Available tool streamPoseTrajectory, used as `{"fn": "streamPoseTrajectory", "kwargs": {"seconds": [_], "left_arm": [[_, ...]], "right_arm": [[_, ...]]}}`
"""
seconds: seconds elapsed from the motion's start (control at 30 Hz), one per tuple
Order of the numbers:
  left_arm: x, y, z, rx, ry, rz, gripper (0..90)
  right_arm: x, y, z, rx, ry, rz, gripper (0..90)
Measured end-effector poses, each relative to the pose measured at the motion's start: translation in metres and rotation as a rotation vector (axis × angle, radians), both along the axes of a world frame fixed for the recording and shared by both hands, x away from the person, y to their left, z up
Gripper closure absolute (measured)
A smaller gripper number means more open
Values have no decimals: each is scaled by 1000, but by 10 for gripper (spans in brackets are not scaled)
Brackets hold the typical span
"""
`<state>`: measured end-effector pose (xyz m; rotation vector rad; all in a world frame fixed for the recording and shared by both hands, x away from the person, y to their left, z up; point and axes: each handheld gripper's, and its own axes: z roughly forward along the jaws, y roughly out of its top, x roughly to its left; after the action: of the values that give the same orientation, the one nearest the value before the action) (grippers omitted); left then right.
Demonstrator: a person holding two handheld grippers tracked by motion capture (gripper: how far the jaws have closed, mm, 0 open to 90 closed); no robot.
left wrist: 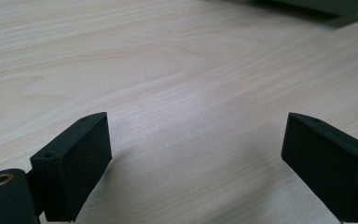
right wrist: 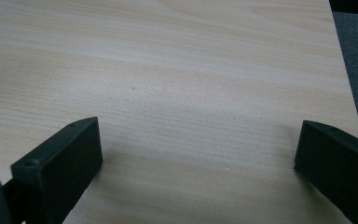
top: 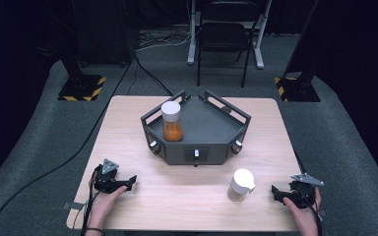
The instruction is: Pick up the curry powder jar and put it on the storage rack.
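Two grippers rested low on the wooden surface (top: 187, 191) when I looked — one at each near corner, well apart from each other. My left gripper (top: 128, 181) sat at the near left, held in the left hand (top: 106, 196), its jaws standing wide with only bare wood grain between them in the left gripper view. My right gripper (top: 275, 191) sat at the near right in the right hand (top: 302, 206), its jaws also spread wide and gripping nothing; the right gripper view showed bare surface between them.

Nearest to the right gripper stood a small white-capped jar (top: 240, 185), upright on the surface, near that gripper but not touching it. Farther back, in the middle of the surface, sat a dark grey tray (top: 211, 142) with angled walls and knobs along its front. Inside it, toward its left side, stood a taller jar (top: 172, 121) with a white lid and orange contents, upright — well apart from both grippers. Beyond the surface a black chair (top: 225, 37) stood on grey carpet.
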<state>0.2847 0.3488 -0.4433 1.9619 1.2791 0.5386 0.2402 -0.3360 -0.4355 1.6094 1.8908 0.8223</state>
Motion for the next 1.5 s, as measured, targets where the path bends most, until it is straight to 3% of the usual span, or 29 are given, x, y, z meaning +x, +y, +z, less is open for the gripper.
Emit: {"fn": "streamPoseTrajectory", "kwargs": {"seconds": [0.13, 1.5], "left_arm": [[0, -7, 2, 40, 14, 5, 79], [0, -8, 3, 44, 19, 6, 52]], "right_arm": [[0, 0, 0, 0, 0, 0, 0], [0, 0, 0, -1, 0, 2, 0]]}}
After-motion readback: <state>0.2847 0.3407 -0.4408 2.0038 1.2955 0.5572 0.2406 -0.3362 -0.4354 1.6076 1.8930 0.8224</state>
